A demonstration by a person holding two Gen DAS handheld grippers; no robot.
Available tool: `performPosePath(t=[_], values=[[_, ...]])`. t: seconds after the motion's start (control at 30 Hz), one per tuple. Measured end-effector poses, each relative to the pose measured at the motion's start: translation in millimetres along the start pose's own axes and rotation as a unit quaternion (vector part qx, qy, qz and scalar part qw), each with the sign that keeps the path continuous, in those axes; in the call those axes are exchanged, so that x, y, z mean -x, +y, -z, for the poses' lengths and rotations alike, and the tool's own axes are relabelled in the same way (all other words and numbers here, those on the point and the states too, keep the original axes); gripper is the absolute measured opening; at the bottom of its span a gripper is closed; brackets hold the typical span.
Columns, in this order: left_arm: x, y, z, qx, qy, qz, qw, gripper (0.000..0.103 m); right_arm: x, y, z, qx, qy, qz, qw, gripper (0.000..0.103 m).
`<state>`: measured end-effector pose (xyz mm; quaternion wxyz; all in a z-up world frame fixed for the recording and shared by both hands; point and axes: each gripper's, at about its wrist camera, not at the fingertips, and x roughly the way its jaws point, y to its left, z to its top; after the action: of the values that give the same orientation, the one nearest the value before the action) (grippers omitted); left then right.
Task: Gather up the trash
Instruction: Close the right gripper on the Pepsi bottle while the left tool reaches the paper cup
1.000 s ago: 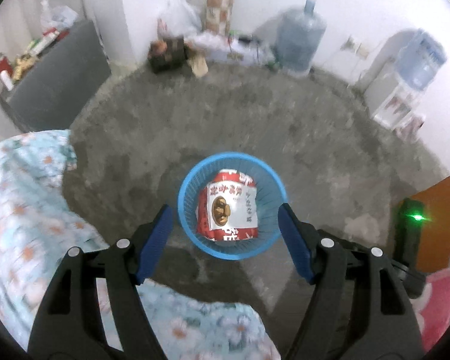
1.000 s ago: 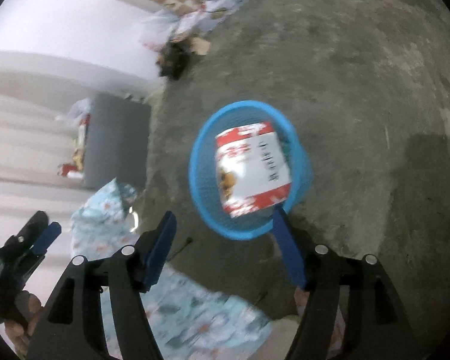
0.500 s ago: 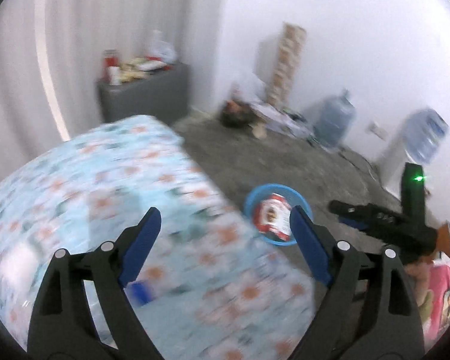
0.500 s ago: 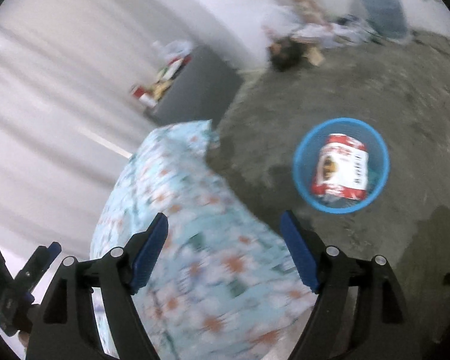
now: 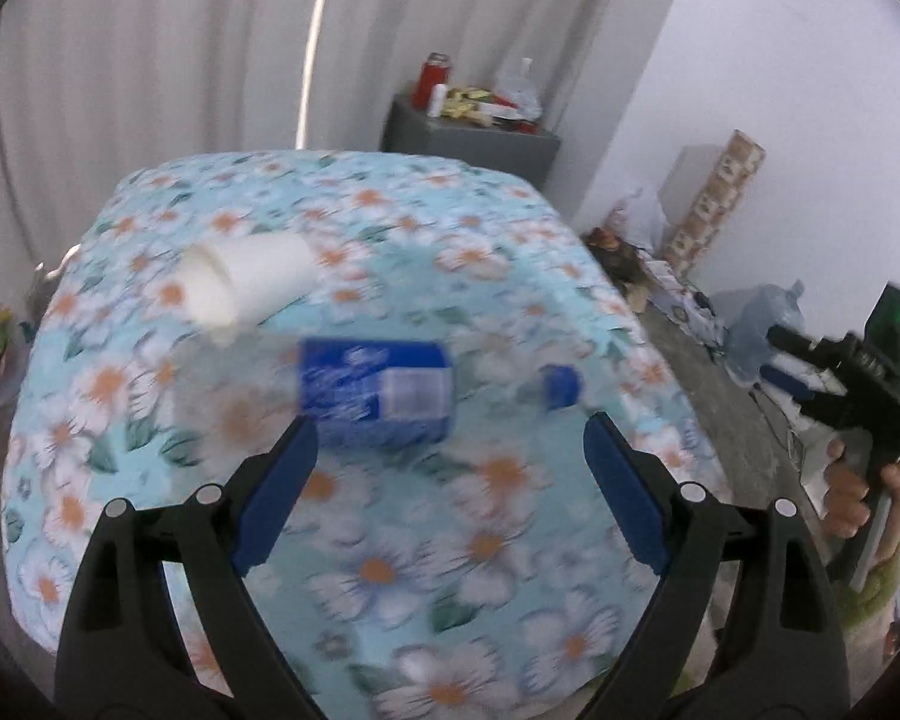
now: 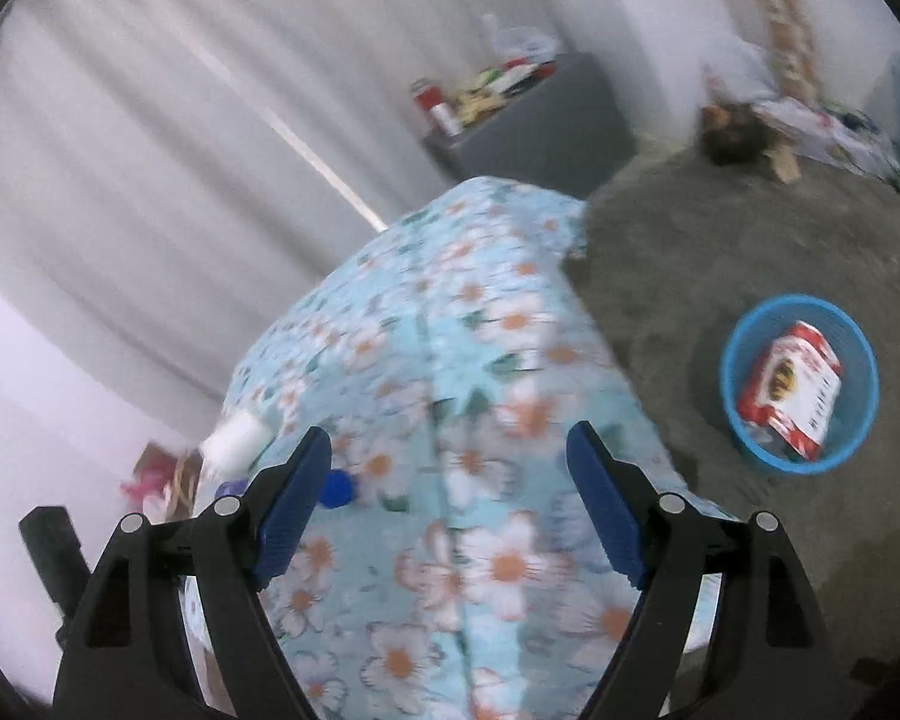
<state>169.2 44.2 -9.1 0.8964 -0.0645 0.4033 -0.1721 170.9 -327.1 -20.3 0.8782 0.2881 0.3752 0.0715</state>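
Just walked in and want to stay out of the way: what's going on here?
A person is clearing trash from the floral-covered table. A blue-labelled bottle, blue cap and white cup still lie there. The left gripper, jaws opening, and right gripper are both empty. The blue basket already holds a red-and-white package.

No print can be read on the blue packet (image 5: 375, 389) or the red-and-white bag (image 6: 792, 399).

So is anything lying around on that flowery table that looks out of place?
Yes: a white cup tipped on its side, a blue packet and a small blue cap litter the tablecloth, looking like trash left out.
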Motion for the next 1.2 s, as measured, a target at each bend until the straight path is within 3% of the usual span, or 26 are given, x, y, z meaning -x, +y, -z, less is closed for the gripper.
performPosePath(t=[0.17,0.33,0.47,0.57,0.67,0.77,0.9,0.97,1.03,1.17,1.2], values=[[10.1,25.2,8.2,-0.003,-0.014,-0.011,0.9998,0.086,-26.5,50.5,0.0,0.078,0.036,-0.038,0.996,0.079],[12.2,52.8,14.8,0.016,-0.012,-0.015,0.9997,0.086,-63.3,110.1,5.5,0.199,0.080,-0.069,0.974,0.079],[15.5,75.3,20.8,0.038,-0.011,-0.028,0.9988,0.086,-95.9,156.0,15.6,0.298,0.134,-0.119,0.937,0.079],[18.3,92.3,24.9,0.059,-0.011,-0.037,0.9975,0.086,-128.1,187.0,27.1,0.372,0.174,-0.103,0.906,0.083],[20.8,110.7,25.4,0.083,-0.016,-0.041,0.9955,0.086,-167.8,218.5,45.6,0.452,0.208,-0.059,0.866,0.083],[24.9,125.1,23.0,0.107,-0.032,-0.038,0.9930,0.086,-194.9,232.7,61.1,0.486,0.240,-0.052,0.839,0.083],[24.7,136.1,21.1,0.128,-0.043,-0.031,0.9904,0.086,-210.5,233.9,75.5,0.504,0.277,-0.056,0.817,0.083],[22.3,137.8,21.3,0.131,-0.043,-0.027,0.9901,0.086,-210.0,233.3,77.8,0.506,0.281,-0.050,0.814,0.083],[17.1,139.2,21.2,0.132,-0.040,-0.021,0.9902,0.086,-206.9,230.8,76.0,0.495,0.285,-0.046,0.820,0.080],[5.9,136.4,13.8,0.128,-0.040,-0.006,0.9910,0.086,-197.7,217.8,63.3,0.453,0.293,-0.026,0.842,0.071],[3.1,134.0,10.0,0.122,-0.045,-0.006,0.9915,0.086,-192.5,208.9,55.6,0.424,0.297,-0.014,0.855,0.069]])
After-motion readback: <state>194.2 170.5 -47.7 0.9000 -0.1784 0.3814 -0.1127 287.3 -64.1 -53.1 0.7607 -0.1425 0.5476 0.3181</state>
